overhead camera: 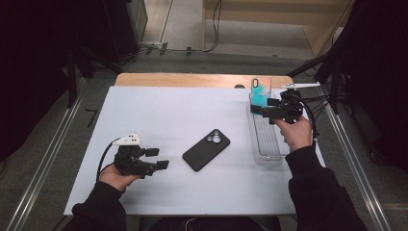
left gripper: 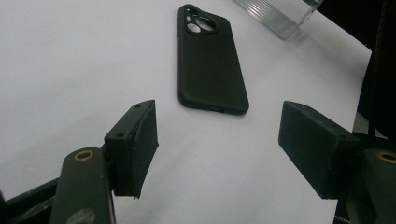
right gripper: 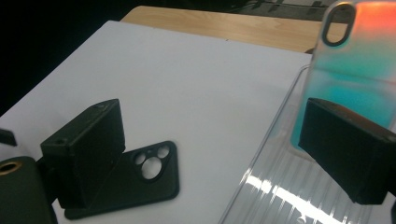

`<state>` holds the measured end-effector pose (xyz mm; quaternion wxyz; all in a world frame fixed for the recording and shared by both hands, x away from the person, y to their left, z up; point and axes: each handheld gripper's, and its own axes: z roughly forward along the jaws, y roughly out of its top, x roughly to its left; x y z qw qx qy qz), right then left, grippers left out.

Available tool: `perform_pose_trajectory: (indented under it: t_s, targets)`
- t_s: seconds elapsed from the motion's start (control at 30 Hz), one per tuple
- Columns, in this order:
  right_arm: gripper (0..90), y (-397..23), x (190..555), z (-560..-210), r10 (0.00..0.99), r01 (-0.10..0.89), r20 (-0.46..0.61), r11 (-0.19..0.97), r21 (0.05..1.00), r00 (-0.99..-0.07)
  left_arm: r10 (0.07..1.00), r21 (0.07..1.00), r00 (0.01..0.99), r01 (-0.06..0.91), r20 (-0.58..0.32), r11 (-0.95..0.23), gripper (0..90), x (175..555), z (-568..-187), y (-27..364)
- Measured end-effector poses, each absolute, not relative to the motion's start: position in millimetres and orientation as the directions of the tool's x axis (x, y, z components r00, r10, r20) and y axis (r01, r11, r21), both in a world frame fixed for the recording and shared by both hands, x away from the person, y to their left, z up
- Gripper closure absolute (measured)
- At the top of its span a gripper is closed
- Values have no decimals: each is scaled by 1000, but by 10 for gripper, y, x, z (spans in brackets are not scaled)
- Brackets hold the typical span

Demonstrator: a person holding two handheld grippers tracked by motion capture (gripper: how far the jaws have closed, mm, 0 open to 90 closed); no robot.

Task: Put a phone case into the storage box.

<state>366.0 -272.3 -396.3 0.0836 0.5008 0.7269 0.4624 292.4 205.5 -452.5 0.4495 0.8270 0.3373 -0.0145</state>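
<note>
A black phone case (overhead camera: 206, 149) (left gripper: 210, 60) (right gripper: 140, 179) lies back-up, camera cutout showing, in the middle of the white table (overhead camera: 183, 110). My left gripper (overhead camera: 158, 158) (left gripper: 219, 123) rests just left of it, open, with the case a short way beyond its jaws. A colourful teal-and-orange phone case (overhead camera: 261, 91) (right gripper: 359, 65) stands upright at the far end of a clear tray (overhead camera: 266, 142) (right gripper: 280, 186). My right gripper (overhead camera: 263, 107) (right gripper: 215, 121) is open beside it. One jaw overlaps the case's lower part; I cannot tell whether it touches.
The clear tray (left gripper: 280, 16) runs lengthwise along the table's right side. A wooden edge (overhead camera: 202, 79) shows beyond the white top. Metal rails flank the table on the floor, and dark stands rise at both sides.
</note>
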Motion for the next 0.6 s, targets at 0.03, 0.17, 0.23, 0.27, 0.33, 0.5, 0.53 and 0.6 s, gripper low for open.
perform_pose_trajectory:
  t_s: [0.03, 0.17, 0.23, 0.27, 0.33, 0.5, 0.53, 0.6]
  targets:
    - [54, -2713, 3633, -3965, 795, 651, 347, 77, 755, -497, 547, 733, 772, 571, -325, -370, 290, 2925, -4525, 2056]
    - [108, -2645, 3516, -3985, 756, 643, 353, 115, 757, -551, 551, 734, 769, 571, -322, -368, 290, 2920, -4520, 2051]
    - [125, -2629, 3493, -3989, 754, 637, 346, 123, 761, -559, 552, 735, 770, 569, -320, -369, 290, 2920, -4513, 2050]
    - [126, -2612, 3473, -3997, 745, 634, 349, 126, 763, -568, 553, 736, 770, 568, -318, -368, 291, 2923, -4512, 2050]
    - [125, -2581, 3436, -4007, 732, 627, 349, 136, 767, -586, 550, 738, 770, 568, -322, -364, 290, 2934, -4512, 2048]
    - [125, -2506, 3354, -4021, 702, 614, 342, 170, 771, -624, 556, 738, 769, 568, -316, -366, 270, 2947, -4506, 2030]
    - [125, -2494, 3334, -4020, 697, 611, 338, 179, 771, -632, 556, 739, 770, 565, -313, -366, 269, 2946, -4503, 2026]
    - [125, -2467, 3292, -4027, 684, 603, 335, 192, 774, -648, 556, 741, 772, 562, -309, -368, 269, 2945, -4498, 2014]
